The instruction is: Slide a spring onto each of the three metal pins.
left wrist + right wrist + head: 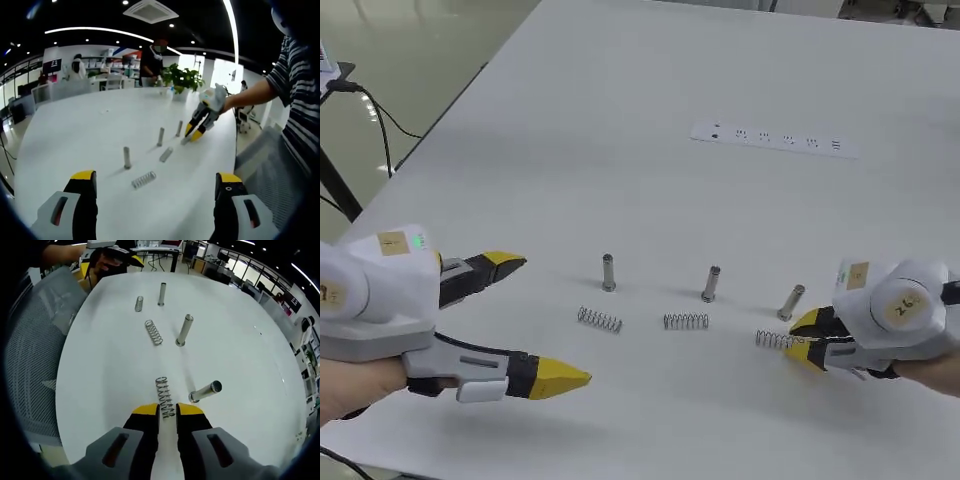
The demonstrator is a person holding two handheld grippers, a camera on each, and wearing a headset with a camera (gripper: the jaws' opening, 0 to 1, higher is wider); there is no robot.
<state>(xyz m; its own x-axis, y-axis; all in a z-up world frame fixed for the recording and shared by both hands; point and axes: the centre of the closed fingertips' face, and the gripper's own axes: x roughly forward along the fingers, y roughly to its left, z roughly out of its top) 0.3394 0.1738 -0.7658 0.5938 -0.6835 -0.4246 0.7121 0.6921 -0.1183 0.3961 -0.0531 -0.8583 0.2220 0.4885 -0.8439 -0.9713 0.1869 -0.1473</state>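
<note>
Right tool (798,340) closed on near end of right spring (772,340), which lies on surface (620,150) just beside right pin (791,302). Left tool (557,320) wide open, over surface left of row. Left spring (599,319), middle spring (686,321) lie before left pin (608,272), middle pin (711,283).

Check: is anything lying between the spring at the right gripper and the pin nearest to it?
Nothing visible does. The right gripper has its jaws around the near end of the spring, and the pin stands just to one side of it, with bare table between them.
</note>
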